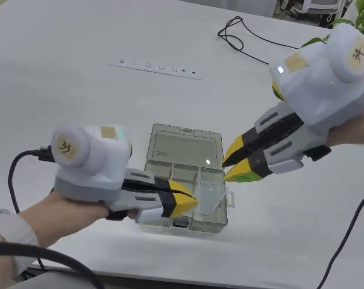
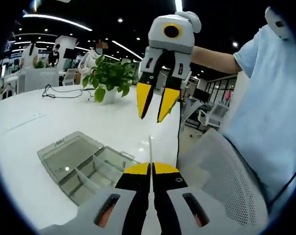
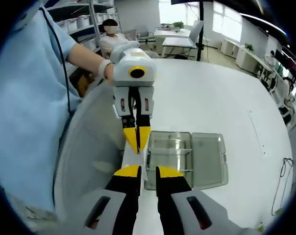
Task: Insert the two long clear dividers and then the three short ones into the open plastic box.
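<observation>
The left gripper point(image 1: 191, 203) clamps its fingers on a clear divider point(image 1: 211, 198) over the box point(image 1: 197, 227), likely lining up a slot; the right gripper point(image 1: 228, 168) hovers, fingers apart, empty.

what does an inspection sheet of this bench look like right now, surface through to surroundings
surface: white table, plain top
job's things: open plastic box with some dividers seated, count unclear; one clear divider held at its near right corner
clutter: power strip lying far behind the box
grippers: left gripper shut on the clear divider; right gripper open, holding nothing, tips close over the box
cables: black cable looped at the table's far side; a lead trails from the left gripper
surroundings: potted plant on the table's far end; open office with people behind
</observation>
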`<control>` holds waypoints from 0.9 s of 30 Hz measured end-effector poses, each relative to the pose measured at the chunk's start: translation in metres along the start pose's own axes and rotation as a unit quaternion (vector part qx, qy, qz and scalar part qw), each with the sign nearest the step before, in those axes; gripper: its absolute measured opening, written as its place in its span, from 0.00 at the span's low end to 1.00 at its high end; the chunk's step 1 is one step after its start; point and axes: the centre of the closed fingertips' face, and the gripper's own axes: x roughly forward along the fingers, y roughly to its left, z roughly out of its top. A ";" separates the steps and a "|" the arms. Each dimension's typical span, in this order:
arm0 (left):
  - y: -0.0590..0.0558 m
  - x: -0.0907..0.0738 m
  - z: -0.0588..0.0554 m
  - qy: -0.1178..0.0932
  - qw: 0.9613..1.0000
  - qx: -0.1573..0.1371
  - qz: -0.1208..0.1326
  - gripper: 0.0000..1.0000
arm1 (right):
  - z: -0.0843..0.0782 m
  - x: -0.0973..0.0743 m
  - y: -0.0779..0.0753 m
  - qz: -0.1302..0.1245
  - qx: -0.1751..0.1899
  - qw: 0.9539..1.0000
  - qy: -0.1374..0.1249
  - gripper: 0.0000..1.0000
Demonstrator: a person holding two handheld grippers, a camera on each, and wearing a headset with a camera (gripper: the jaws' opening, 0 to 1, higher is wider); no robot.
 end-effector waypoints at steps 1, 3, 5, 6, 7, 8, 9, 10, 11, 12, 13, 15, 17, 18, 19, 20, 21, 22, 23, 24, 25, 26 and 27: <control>-0.001 0.000 0.002 -0.003 1.000 0.003 0.000 0.00 | 0.000 0.003 0.002 0.008 -0.003 1.000 0.006 0.12; 0.000 -0.001 0.004 -0.008 1.000 0.016 0.002 0.00 | -0.001 0.009 0.006 0.020 -0.011 1.000 0.015 0.10; 0.000 -0.002 0.004 -0.008 0.999 0.033 0.003 0.00 | -0.001 0.014 0.009 0.023 -0.015 0.999 0.023 0.09; 0.000 -0.002 0.005 -0.010 0.999 0.039 0.005 0.00 | -0.002 0.015 0.008 0.024 -0.019 0.999 0.028 0.08; 0.000 -0.003 0.006 -0.012 0.999 0.041 0.005 0.00 | -0.002 0.017 0.008 0.024 -0.019 0.999 0.033 0.08; 0.000 -0.003 0.006 -0.013 0.999 0.049 0.005 0.00 | -0.004 0.018 0.007 0.025 -0.018 0.999 0.036 0.08; 0.001 -0.004 0.006 -0.014 0.998 0.055 0.005 0.00 | -0.005 0.018 0.007 0.027 -0.018 0.999 0.039 0.07; 0.001 -0.004 0.007 -0.014 0.998 0.054 0.006 0.00 | -0.005 0.019 0.008 0.030 -0.019 0.999 0.040 0.07; 0.001 -0.005 0.007 -0.016 0.998 0.054 0.005 0.00 | -0.005 0.020 0.008 0.031 -0.018 0.999 0.041 0.06; 0.001 -0.005 0.007 -0.016 0.998 0.055 0.005 0.00 | -0.005 0.020 0.009 0.034 -0.019 0.998 0.042 0.05; 0.001 -0.005 0.007 -0.015 0.998 0.056 0.004 0.00 | -0.005 0.020 0.008 0.034 -0.020 0.998 0.042 0.05; 0.000 -0.005 0.007 -0.016 0.998 0.056 0.002 0.00 | -0.004 0.020 0.009 0.036 -0.021 0.998 0.044 0.04; 0.000 -0.005 0.006 -0.016 0.998 0.054 0.002 0.00 | -0.004 0.021 0.009 0.037 -0.024 0.998 0.047 0.03; 0.000 -0.005 0.006 -0.015 0.998 0.053 0.002 0.00 | -0.004 0.022 0.010 0.038 -0.023 0.998 0.049 0.03; 0.000 -0.005 0.005 -0.014 0.999 0.051 0.001 0.00 | -0.003 0.022 0.010 0.036 -0.028 0.998 0.049 0.03; 0.001 -0.005 0.005 -0.014 0.999 0.051 0.002 0.00 | -0.002 0.022 0.010 0.037 -0.028 0.998 0.050 0.03; 0.001 -0.005 0.005 -0.013 0.999 0.049 0.001 0.00 | -0.001 0.022 0.011 0.038 -0.026 0.998 0.052 0.03; 0.001 -0.005 0.004 -0.012 0.999 0.047 0.001 0.00 | 0.000 0.022 0.011 0.038 -0.026 0.998 0.051 0.03; 0.001 -0.006 0.003 -0.010 0.999 0.048 0.002 0.00 | 0.001 0.022 0.011 0.038 -0.021 0.998 0.051 0.03; 0.001 -0.005 0.002 -0.009 0.999 0.047 0.001 0.00 | 0.002 0.023 0.012 0.041 -0.012 0.998 0.054 0.03; 0.002 -0.005 0.001 -0.005 0.999 0.047 0.002 0.00 | 0.003 0.024 0.012 0.040 -0.004 0.998 0.058 0.03; 0.002 -0.005 0.000 -0.002 0.999 0.046 0.003 0.00 | 0.002 0.025 0.014 0.041 0.007 0.997 0.065 0.02; 0.002 -0.005 -0.001 0.002 0.999 0.045 0.002 0.00 | 0.002 0.026 0.014 0.042 0.007 0.997 0.067 0.02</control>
